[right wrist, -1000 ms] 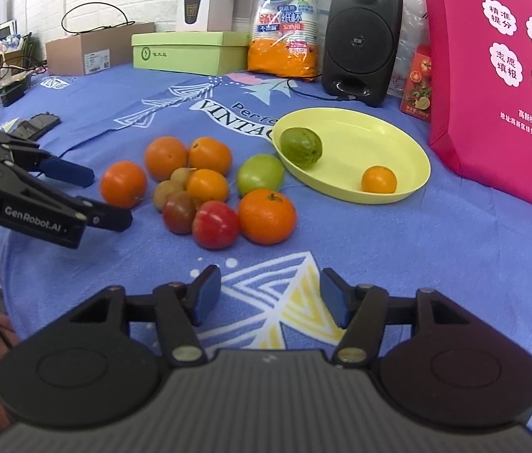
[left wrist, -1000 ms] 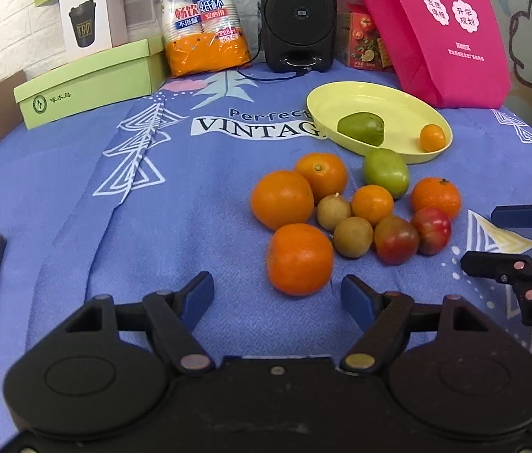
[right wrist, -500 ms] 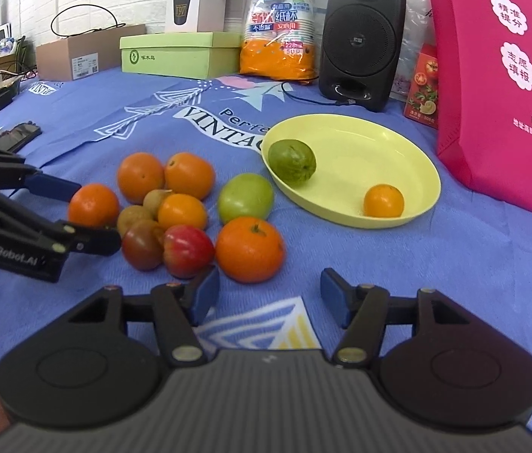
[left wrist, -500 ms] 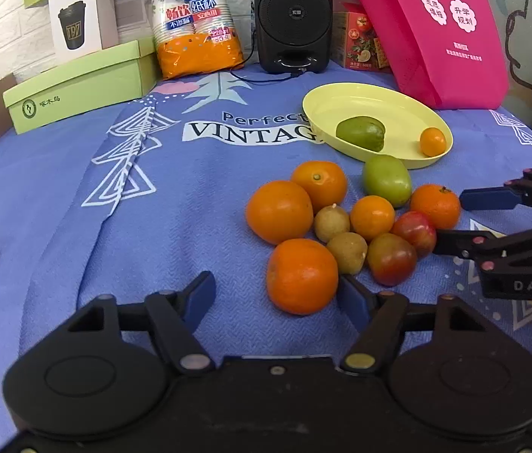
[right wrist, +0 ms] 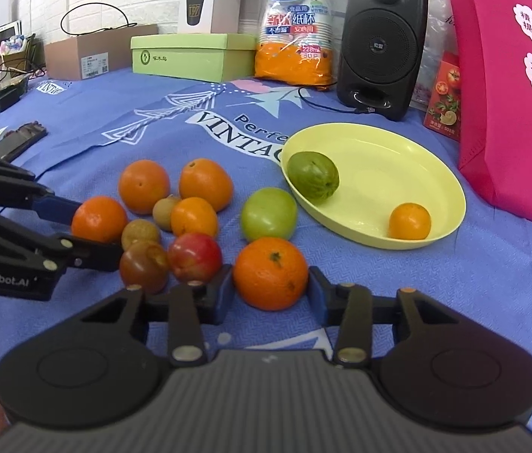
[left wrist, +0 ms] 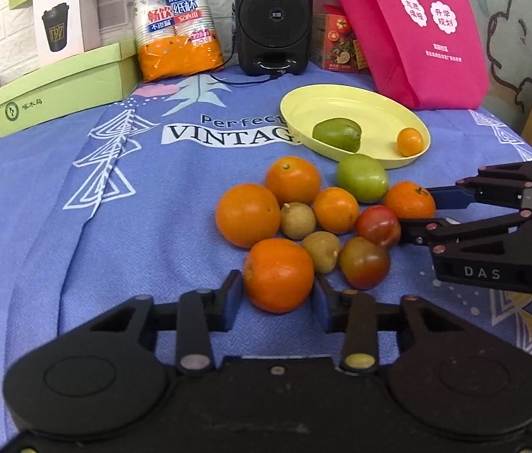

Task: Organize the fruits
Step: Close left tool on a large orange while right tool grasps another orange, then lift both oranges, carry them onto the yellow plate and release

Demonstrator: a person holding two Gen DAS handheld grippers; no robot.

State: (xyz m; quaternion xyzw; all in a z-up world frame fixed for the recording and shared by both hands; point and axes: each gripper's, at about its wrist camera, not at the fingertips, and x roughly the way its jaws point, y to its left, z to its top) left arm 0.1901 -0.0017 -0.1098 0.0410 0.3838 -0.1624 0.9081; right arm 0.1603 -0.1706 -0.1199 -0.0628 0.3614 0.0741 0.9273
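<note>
Two sets of tongs down at the fruit pile on the blue-clothed table [left wrist: 58, 226]. Left tongs [left wrist: 276, 294] spread fairly wide around the nearest big orange [left wrist: 279, 275], one blue pad on each side of it, right up against the skin by the look of it, though can't swear to a real squeeze. Orange sitting on the cloth at the near edge of the pile.

Right tongs [right wrist: 270, 292] doing the same with the stem-topped orange [right wrist: 270, 272] on the other side of the pile: fingers apart, flanking it closely, fruit resting on the cloth. Same tongs seen from the left camera, coming in from the right, blue tip beside that orange and the lower finger just next to the red tomato [left wrist: 378, 225].

Rest of the pile bunched tight: two more big oranges [left wrist: 247, 214] at the back left, a smaller orange [left wrist: 335, 209] in the middle, two brownish little round fruits [left wrist: 298, 221], a dark reddish tomato [left wrist: 364, 262], and a green tomato [left wrist: 361, 177] just short of the yellow plate [left wrist: 341, 102]. In the plate: a green fruit [left wrist: 336, 134] and a tiny orange [left wrist: 409, 142], well apart.

Behind all that: black speaker [left wrist: 273, 15], pink bag [left wrist: 409, 30], bag of paper cups [left wrist: 177, 19], green box [left wrist: 62, 87].
</note>
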